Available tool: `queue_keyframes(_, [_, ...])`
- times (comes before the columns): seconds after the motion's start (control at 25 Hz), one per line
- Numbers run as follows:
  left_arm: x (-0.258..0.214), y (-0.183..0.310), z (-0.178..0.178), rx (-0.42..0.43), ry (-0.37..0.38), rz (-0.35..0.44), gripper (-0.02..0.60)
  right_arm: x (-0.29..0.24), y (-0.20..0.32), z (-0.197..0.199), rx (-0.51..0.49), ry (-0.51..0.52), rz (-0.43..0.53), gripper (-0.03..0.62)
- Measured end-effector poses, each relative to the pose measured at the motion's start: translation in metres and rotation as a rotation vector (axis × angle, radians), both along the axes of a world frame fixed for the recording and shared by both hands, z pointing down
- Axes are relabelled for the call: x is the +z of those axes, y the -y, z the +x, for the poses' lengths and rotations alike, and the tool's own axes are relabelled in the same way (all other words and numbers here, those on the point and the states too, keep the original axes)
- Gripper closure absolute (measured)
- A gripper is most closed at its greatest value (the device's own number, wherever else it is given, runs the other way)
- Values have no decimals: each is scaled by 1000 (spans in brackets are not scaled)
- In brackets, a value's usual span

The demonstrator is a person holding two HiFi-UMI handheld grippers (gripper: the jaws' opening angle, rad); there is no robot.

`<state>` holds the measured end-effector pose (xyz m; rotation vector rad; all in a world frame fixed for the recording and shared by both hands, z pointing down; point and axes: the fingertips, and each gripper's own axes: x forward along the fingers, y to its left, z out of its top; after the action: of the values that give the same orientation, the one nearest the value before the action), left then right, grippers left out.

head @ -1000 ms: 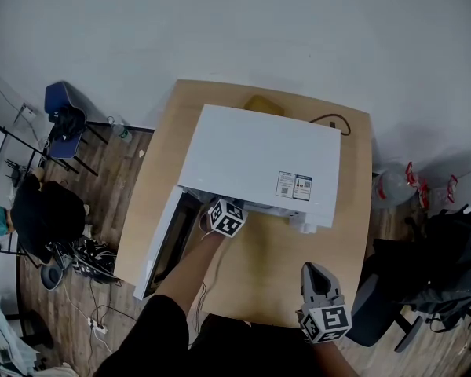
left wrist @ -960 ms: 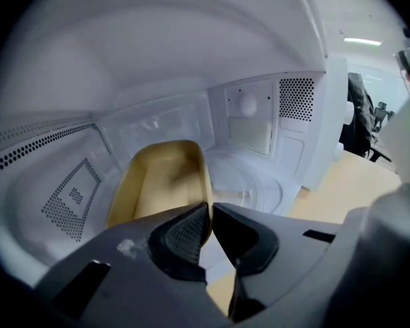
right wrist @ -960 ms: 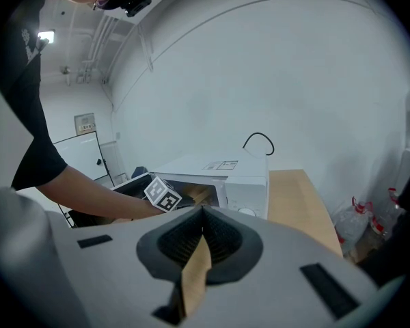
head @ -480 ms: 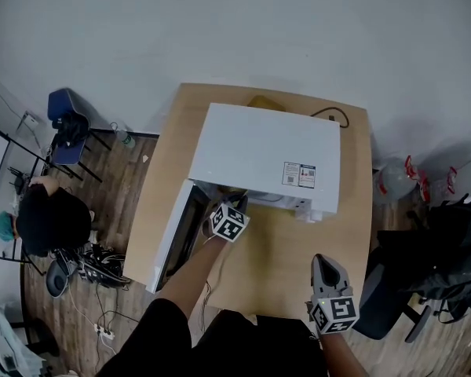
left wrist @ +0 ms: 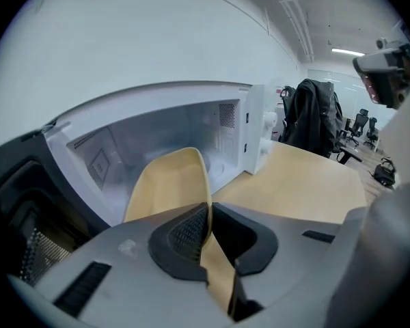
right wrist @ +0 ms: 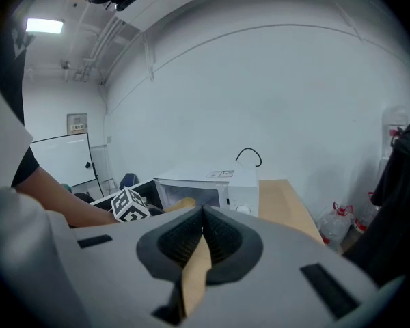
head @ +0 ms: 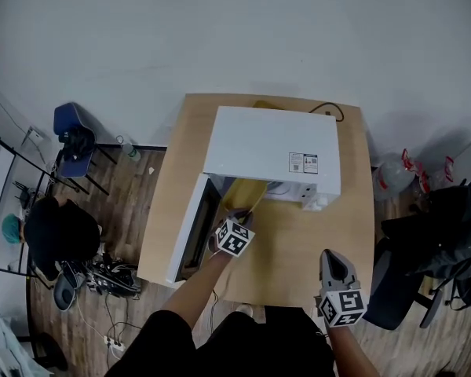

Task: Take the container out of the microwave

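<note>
The container is clamped at its rim by the left gripper at the mouth of the microwave, flanked by the open door; the right gripper is held closed and empty.

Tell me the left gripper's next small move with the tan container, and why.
Probably pull the container straight back over the table until it clears the microwave. The left gripper is shut on the container's near rim, the far end looks to sit inside the open cavity, and bare tabletop lies in front to set it on.
</note>
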<state>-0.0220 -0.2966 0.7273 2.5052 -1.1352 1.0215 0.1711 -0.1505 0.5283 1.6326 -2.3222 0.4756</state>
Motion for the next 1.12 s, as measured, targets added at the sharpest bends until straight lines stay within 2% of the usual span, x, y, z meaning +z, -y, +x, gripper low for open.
queue_keyframes(0.12, [-9,-22,-5,17,-4,8,557,-2,-15,-10,2,2,10,534])
queue_keyframes(0.28, [-29,-52,-12,27,-49,33,555,-2,-31,-22,7,-4,23,534])
queue_keyframes(0.48, [-47,-90,-19,65,-100,26,557,0,-48,-38,18,-14,31,534])
queue_keyframes(0.72, [-74,-136,-38,76,-139,54,556,3,-66,-64,6,-42,39,534])
queue_keyframes(0.96, [-105,-162,-51,37,-231,115,556,-5,-83,-88,-2,-34,61,534])
queue_keyframes(1.12, [-146,-182,-48,46,-291,179,556,-20,-91,-98,1,-27,93,534])
